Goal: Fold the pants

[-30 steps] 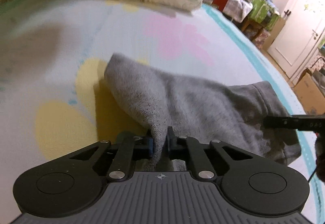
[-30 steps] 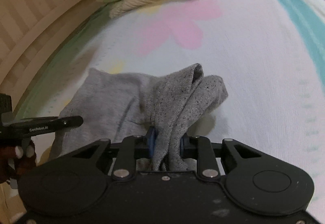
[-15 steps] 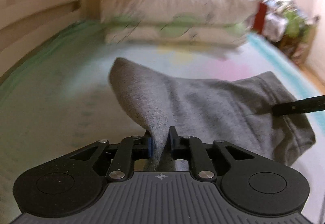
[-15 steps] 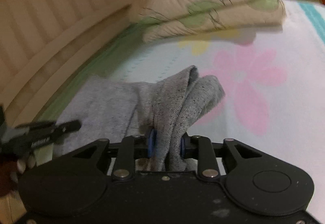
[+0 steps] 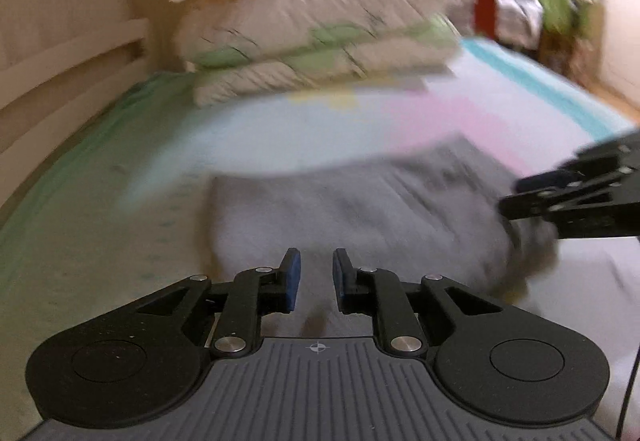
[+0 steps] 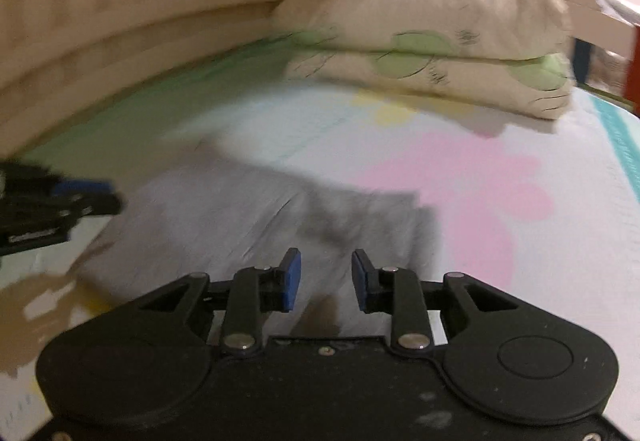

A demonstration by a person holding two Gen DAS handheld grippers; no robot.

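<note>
- Both grippers have let go of the grey knit pants (image 5: 360, 209) since half a second ago; the cloth now lies folded flat on the flower-printed bedsheet (image 6: 480, 177).
- Left gripper (image 5: 316, 273): blue-padded fingers apart, empty, at the pants' near edge.
- Right gripper (image 6: 325, 273): fingers likewise apart, empty.
- Beyond, two stacked cream-and-green pillows (image 6: 436, 53) rest near the headboard.

Grey pants (image 5: 360, 209) ahead of jaws; sheet (image 6: 460, 177) beyond pale with pink, yellow flowers; cream pillows (image 6: 432, 53), green spots.
</note>
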